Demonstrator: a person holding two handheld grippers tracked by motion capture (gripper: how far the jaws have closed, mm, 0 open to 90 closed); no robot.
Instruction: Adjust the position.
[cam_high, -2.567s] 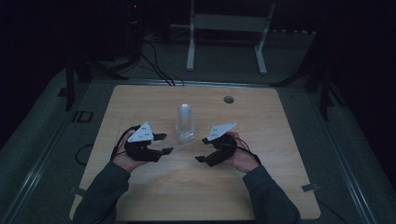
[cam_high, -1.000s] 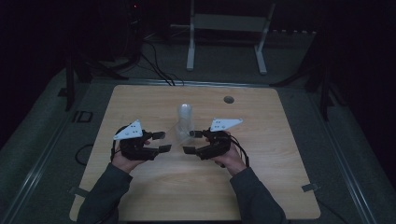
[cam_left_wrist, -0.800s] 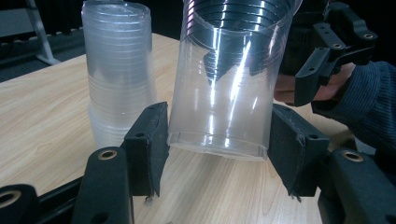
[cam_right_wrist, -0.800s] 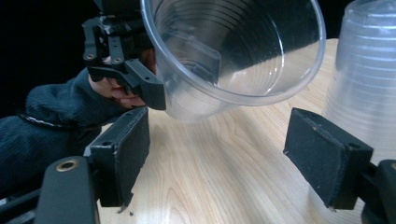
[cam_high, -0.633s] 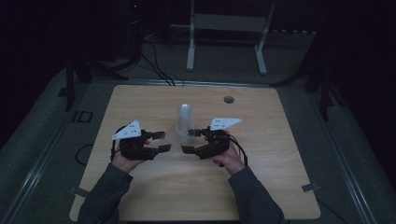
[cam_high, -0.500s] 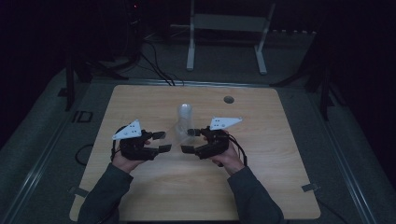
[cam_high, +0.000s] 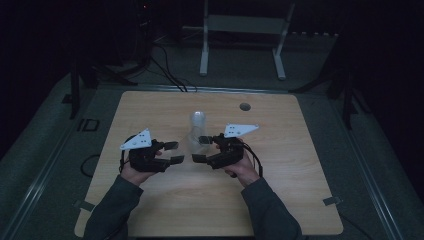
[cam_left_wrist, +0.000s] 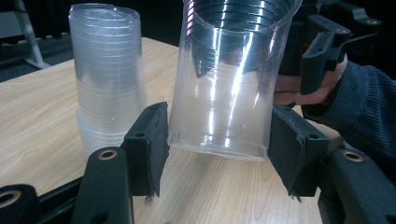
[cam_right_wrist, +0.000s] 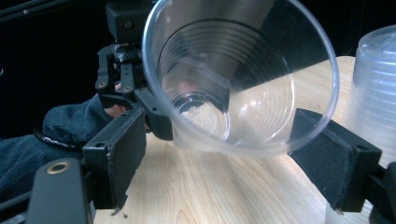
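A single clear plastic cup (cam_left_wrist: 222, 88) lies level between the two grippers, just above the table. My left gripper (cam_left_wrist: 219, 140) is shut on its base, one pad (cam_left_wrist: 152, 140) pressed on each side. My right gripper (cam_right_wrist: 219, 144) faces it from the other side and looks into the cup's mouth (cam_right_wrist: 243, 79). Its jaws have just been opening and stand open around the rim, with a gap at the pad (cam_right_wrist: 123, 149) on the view's left. In the high view the left gripper (cam_high: 174, 152) and the right gripper (cam_high: 200, 148) nearly meet at the table's middle.
A stack of clear cups (cam_high: 196, 129) stands upside down just behind the grippers, close to the held cup (cam_left_wrist: 107, 79). The wooden table (cam_high: 300, 165) has a small round hole (cam_high: 244, 106) at the back. A white stand (cam_high: 240, 30) and cables lie on the floor beyond.
My right hand has come in leftward from its earlier spot to face the left gripper. Over the last second both hands stay put and the right jaws spread wider.
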